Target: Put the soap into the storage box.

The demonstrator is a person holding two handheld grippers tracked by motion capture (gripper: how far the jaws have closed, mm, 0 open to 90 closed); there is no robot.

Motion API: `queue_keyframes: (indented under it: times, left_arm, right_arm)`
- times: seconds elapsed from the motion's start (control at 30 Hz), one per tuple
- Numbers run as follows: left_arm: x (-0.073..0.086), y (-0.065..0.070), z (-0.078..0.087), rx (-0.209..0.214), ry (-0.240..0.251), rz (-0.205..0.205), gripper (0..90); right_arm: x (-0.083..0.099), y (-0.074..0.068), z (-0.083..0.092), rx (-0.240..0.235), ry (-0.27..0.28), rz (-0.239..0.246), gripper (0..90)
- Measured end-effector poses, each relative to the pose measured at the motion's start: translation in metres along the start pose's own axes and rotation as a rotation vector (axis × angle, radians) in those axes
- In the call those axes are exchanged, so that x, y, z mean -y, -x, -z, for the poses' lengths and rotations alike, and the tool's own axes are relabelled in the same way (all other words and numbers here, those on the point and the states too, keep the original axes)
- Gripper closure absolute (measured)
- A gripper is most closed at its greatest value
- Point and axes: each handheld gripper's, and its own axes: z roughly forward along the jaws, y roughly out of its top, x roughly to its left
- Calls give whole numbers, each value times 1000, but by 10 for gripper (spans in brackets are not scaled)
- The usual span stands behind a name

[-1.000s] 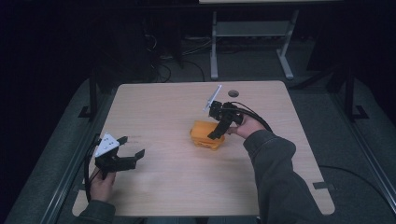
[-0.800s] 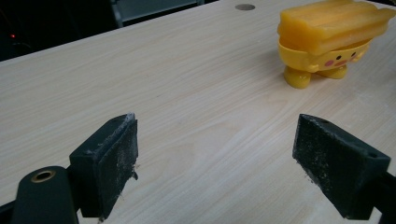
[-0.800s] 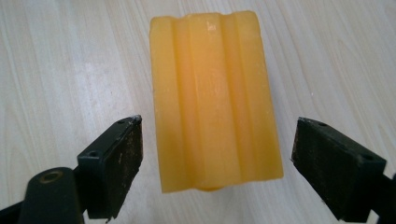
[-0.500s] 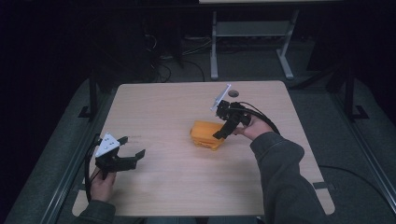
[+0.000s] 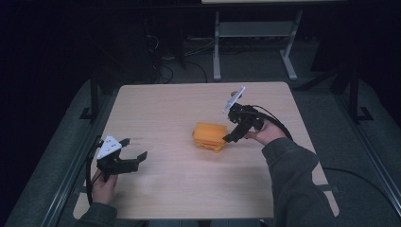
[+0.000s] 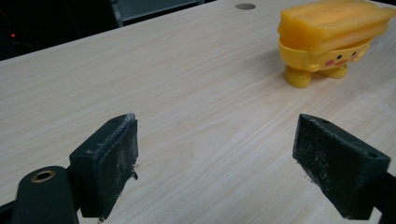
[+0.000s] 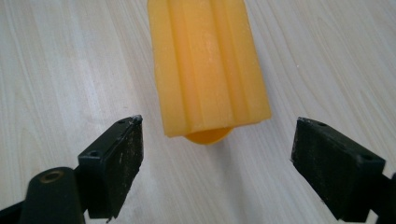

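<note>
A yellow-orange toy [image 5: 210,135] with a flat ridged orange top stands near the middle of the wooden table [image 5: 179,109]. In the left gripper view the toy [image 6: 329,39] shows a small face and stubby feet, far off at the upper right. My right gripper [image 5: 231,137] is open just right of the toy, tilted down over it. From above, the toy's ridged top [image 7: 208,65] lies just beyond the right gripper [image 7: 217,158], whose jaws stand wide apart. My left gripper [image 5: 135,147] is open near the table's left front, empty, as the left gripper [image 6: 215,163] view confirms.
A round hole [image 6: 245,6] sits in the tabletop near its far edge. Beyond the table stand a grey metal frame [image 5: 250,33] and cables on a dark floor. Cables trail from both grippers.
My right gripper has drawn back to the right and slightly up from the toy, now tilted over its right end. The toy stayed put. The left gripper has not moved.
</note>
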Motion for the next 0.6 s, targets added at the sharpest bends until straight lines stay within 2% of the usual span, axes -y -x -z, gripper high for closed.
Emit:
queue_keyframes:
  times: [0.6]
  left_arm:
    - [0, 1, -1, 0, -5, -3, 134]
  right_arm:
    - [28, -2, 6, 1, 13, -45, 163]
